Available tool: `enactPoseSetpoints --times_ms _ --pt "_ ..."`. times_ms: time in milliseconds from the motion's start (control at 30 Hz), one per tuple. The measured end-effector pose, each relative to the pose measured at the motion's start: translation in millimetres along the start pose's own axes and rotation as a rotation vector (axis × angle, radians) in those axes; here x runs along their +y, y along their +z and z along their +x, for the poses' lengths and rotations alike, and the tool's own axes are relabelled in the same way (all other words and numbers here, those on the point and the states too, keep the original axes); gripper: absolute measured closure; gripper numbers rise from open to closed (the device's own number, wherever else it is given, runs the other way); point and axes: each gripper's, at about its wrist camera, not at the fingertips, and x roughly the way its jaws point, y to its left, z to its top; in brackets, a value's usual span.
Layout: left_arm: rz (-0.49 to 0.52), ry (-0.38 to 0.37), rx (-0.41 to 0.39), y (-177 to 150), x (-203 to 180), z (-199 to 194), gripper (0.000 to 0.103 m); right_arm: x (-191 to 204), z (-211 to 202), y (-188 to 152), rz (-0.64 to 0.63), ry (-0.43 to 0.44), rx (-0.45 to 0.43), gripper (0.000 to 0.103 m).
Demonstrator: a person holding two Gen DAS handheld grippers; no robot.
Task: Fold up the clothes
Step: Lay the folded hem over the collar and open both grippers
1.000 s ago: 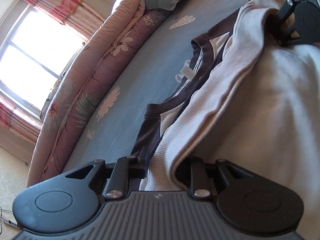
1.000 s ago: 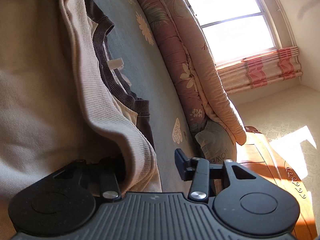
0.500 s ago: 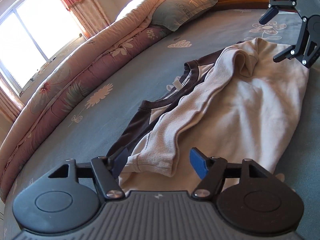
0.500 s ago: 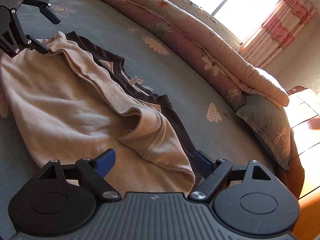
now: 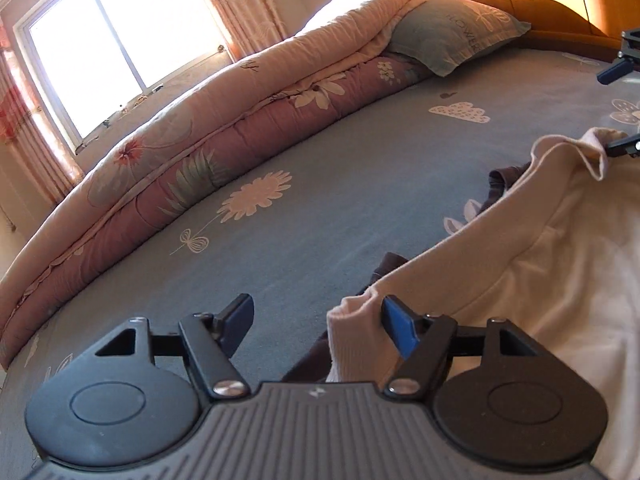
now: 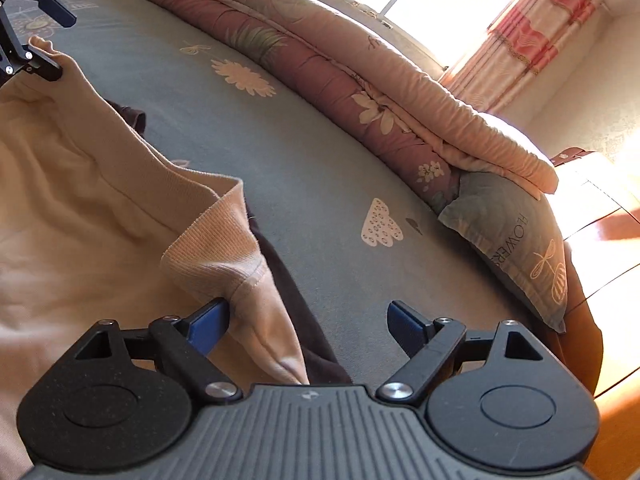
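Observation:
A cream sweatshirt [image 5: 560,264] lies on the blue bedsheet [image 5: 320,208], over a dark brown garment [image 5: 384,264] that peeks out along its edge. My left gripper [image 5: 318,322] is open, with a ribbed corner of the cream sweatshirt between its fingers, against the right pad [image 5: 396,324]. My right gripper [image 6: 308,320] is open too, with the other ribbed corner [image 6: 224,248] of the sweatshirt between its fingers, beside the left pad [image 6: 208,320]. Each gripper shows at the edge of the other's view: the right gripper [image 5: 624,104] and the left gripper [image 6: 38,36].
A rolled pink floral quilt [image 5: 200,136] runs along the far side of the bed under a bright window [image 5: 120,40]. A grey-blue pillow [image 6: 516,240] lies at the head end, by a wooden headboard [image 5: 560,12] and nightstand [image 6: 612,216].
Both grippers have opened and pulled back and up from the sweatshirt hem they were clamped on a second ago. The folded cream sweatshirt now lies on the bed.

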Motion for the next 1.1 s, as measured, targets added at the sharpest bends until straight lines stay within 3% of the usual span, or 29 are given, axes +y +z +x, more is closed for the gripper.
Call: enactPoseSetpoints --times_ms 67,133,233,400,467,633,700,900,1000,1100 --pt "-0.068 0.008 -0.006 2 13 -1 0.032 -12 4 3 0.05 -0.038 0.006 0.014" --pt "-0.14 -0.05 -0.033 -4 24 -15 0.032 -19 -4 1 0.107 -0.018 -0.017 0.014" --pt "-0.204 -0.175 -0.041 -22 25 -42 0.032 -19 -22 -8 0.18 0.091 -0.04 0.014" --pt "-0.269 -0.299 0.024 -68 18 -77 0.032 14 -64 -41 0.279 0.386 -0.056 0.014" --pt "-0.295 -0.346 0.052 -86 15 -91 0.032 26 -77 -58 0.331 0.456 -0.037 0.014" --pt "-0.358 -0.465 0.121 -132 8 -127 0.034 34 -91 -115 0.45 0.476 0.096 0.014" --pt "-0.383 -0.512 0.149 -150 5 -141 0.033 26 -105 -132 0.471 0.466 0.087 0.014" --pt "-0.412 -0.468 0.119 -139 18 -134 0.031 8 -134 -135 0.543 0.451 0.018 0.014" --pt "-0.437 -0.401 0.147 -137 12 -117 0.032 3 -124 -127 0.592 0.471 0.001 0.014" --pt "-0.481 -0.392 0.138 -149 18 -115 0.032 -4 -113 -127 0.651 0.479 0.0 0.014"
